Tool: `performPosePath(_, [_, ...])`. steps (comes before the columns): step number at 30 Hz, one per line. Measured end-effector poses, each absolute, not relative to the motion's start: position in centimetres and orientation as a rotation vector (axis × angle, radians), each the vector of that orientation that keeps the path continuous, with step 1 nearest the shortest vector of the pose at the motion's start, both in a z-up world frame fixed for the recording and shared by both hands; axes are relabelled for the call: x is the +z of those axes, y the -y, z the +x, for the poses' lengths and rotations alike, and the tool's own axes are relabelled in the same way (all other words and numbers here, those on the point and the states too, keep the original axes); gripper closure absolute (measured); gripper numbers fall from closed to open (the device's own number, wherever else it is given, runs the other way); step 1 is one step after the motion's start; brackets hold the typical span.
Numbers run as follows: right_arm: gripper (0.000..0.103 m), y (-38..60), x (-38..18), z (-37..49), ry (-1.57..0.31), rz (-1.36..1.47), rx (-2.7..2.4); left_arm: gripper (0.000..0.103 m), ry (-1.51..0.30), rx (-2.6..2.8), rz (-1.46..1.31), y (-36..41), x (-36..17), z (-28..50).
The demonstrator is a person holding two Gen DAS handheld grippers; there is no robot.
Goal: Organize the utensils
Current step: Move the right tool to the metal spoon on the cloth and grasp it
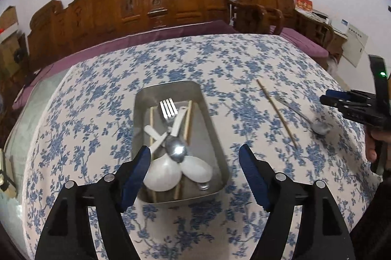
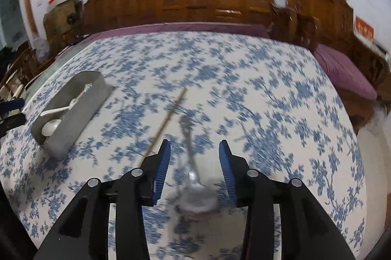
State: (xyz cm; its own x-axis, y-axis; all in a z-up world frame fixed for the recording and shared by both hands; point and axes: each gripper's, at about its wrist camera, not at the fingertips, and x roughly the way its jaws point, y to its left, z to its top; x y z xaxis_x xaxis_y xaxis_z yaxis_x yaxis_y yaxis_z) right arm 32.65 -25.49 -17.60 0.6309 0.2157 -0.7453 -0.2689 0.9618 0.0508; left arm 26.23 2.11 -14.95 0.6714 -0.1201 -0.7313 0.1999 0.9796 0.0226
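Spoon (image 2: 193, 177) of bare metal lay on the bench (image 2: 268, 93), directly between the fingers of the right hand-held gripper (image 2: 194, 170), its bowl nearest to the gripper and its handle pointing away. The jaws of this gripper stood apart and held nothing. I judged the spoon to be light, stiff and rather slippery, and it lay flat on the flowered cloth, so the thin handle seemed the better place to take it than the rounded bowl. One wooden chopstick (image 2: 168, 120) lay just left of the spoon, apart from it. The left hand-held gripper (image 1: 195, 179) was also wide open and empty, above the near end of the metal tray (image 1: 215, 128). Its view showed what the right view hid behind the tray wall: a fork (image 1: 168, 109), a steel spoon (image 1: 176, 150), two white plastic spoons (image 1: 162, 173) and chopsticks, all crossed over each other. The right view was blurred, but only it showed the spoon lined up between the jaws.
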Motion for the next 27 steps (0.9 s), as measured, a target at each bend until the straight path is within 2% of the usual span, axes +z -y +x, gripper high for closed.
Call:
performPosePath(12, [0.059, 28.3, -22.2, 32.8, -1.006, 0.005, 0.293, 0.031, -0.856, -0.251, 0.129, 4.1, -16.2, 25.5])
performPosePath(27, [0.058, 26.2, -23.1, 31.8, -1.035, -0.093, 0.295, 0.031, -0.933, -0.293, 0.139, 9.7, -18.5, 26.8])
